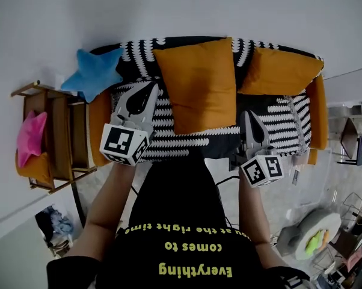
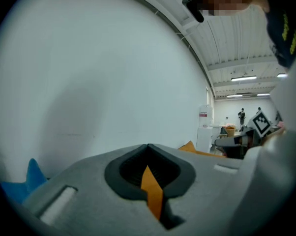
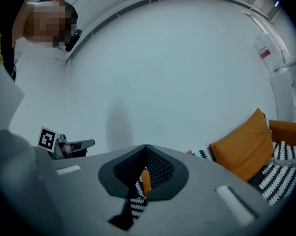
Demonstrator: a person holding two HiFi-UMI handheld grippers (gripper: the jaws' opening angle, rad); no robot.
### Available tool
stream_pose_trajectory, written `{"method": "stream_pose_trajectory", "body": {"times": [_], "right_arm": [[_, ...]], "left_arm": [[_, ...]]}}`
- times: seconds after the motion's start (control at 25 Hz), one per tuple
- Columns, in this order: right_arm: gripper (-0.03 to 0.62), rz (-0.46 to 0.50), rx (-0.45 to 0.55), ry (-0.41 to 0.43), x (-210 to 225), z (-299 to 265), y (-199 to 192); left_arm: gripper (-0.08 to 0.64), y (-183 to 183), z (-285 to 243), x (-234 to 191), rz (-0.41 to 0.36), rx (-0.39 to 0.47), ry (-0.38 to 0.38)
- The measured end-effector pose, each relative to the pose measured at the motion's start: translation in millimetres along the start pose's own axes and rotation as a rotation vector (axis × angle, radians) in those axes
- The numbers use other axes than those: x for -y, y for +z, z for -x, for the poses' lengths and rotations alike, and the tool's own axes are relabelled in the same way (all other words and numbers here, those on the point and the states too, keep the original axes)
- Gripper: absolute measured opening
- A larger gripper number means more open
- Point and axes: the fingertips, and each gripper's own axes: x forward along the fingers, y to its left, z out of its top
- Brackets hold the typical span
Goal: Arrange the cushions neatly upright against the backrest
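The left gripper [image 1: 150, 90] and the right gripper [image 1: 249, 115] are both pressed together and hold nothing. The big orange cushion [image 1: 198, 83] lies across the sofa [image 1: 277, 128] seat between them. The small orange cushion [image 1: 277, 71] leans on the backrest at the right end. A blue star pillow [image 1: 97, 71] sits at the left end.
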Motion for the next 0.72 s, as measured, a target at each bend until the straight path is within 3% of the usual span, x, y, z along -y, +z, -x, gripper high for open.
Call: {"method": "stream_pose_trajectory", "body": {"times": [0.36,0.72], "right_arm": [[0.012,-0.013,-0.213,0.019,49,-29,-64],[0.015,-0.07,-0.359,-0.035,102,-26,-141]], "left_arm": [[0.0,-25,-78,-7,-0.021,-0.045,-0.021],[0.0,-74,-149,-1,-0.071,-0.1,-0.07]]}}
